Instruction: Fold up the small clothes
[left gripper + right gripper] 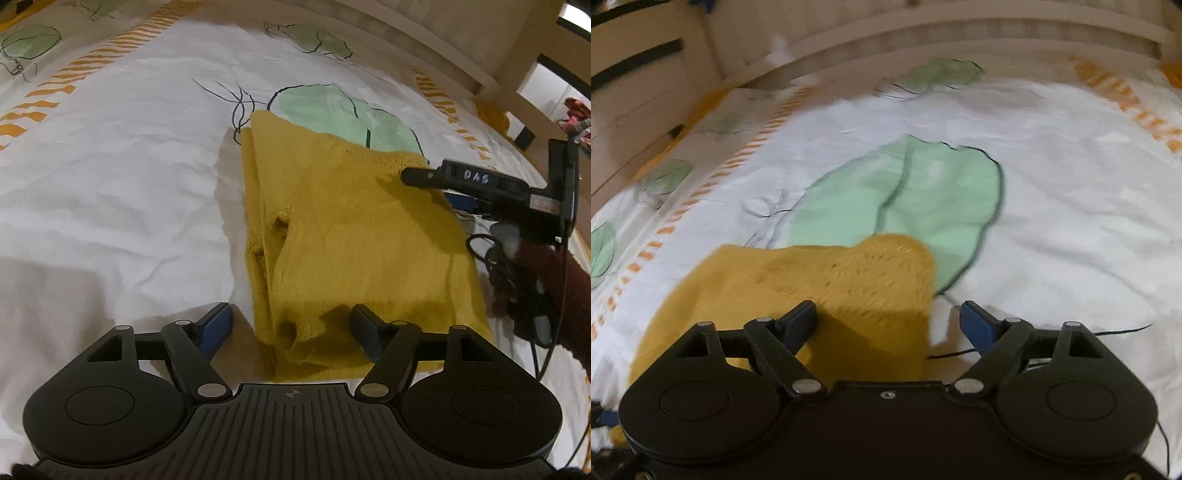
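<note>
The left gripper [291,330] stands released, its two blue pads wide apart and pressing on nothing. Between and just beyond them lies the near hem of the mustard knitted garment [343,236], where the cloth is bunched into a small raised fold. The left pad is over the bare bed cover [110,192], beside the garment's left edge; the right pad hangs above the cloth itself. So this gripper is the nearer one to the near edge.

The garment is already folded at least once, with doubled layers along its left side. Its long axis runs away from the left gripper, from the near hem up toward the green leaf print [332,110] on the cover.

Farther on, the right gripper [888,321] comes in from the right side over the garment's far right corner. Its jaws are open too, and empty; in its own view the corner lies below and to the left, between the pads, the right pad over white cover. I judge the next fold brings far end to near end.
</note>
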Motion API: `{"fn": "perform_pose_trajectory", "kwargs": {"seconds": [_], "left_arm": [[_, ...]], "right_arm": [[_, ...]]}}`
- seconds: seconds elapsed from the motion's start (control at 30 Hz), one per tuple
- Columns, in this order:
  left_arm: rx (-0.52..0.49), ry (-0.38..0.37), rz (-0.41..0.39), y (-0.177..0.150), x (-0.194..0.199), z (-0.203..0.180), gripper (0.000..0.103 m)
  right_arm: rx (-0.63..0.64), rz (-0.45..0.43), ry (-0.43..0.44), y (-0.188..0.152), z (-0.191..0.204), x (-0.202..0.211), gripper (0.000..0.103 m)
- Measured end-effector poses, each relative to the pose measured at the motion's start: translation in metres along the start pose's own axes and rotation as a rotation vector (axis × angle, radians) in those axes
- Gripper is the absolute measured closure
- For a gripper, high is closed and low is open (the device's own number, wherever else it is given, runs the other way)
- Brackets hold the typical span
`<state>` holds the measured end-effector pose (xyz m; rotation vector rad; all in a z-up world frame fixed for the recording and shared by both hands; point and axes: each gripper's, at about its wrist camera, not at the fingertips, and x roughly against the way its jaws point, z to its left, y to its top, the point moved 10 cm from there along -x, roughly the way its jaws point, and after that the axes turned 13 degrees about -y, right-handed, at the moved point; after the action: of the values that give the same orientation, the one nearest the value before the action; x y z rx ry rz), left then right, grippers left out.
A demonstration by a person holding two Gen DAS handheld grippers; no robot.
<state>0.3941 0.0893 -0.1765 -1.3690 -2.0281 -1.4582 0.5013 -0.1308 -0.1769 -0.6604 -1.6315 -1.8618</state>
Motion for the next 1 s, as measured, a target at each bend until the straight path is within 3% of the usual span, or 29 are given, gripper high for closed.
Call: {"fn": "perform_pose_trajectory", "kwargs": {"seconds": [0.2, 0.5, 0.77, 1.0], "left_arm": [[0.055, -0.040, -0.021, 0.001, -0.003, 0.002, 0.026], [0.171, -0.106, -0.049, 0.007, -0.006, 0.005, 0.024], [0.220, -0.210, 0.052, 0.000, -0.006, 0.000, 0.025], [0.297, -0.254, 0.026, 0.005, -0.020, 0.000, 0.025]], "right_arm": [[-0.082, 0.016, 0.085, -0.011, -0.014, 0.007, 0.011], [-0.126, 0.053, 0.251, -0.027, -0.014, 0.022, 0.008], [-0.128, 0.065, 0.306, -0.025, -0.011, 0.020, 0.006], [-0.114, 0.064, 0.341, -0.028, -0.010, 0.021, 0.004]]}}
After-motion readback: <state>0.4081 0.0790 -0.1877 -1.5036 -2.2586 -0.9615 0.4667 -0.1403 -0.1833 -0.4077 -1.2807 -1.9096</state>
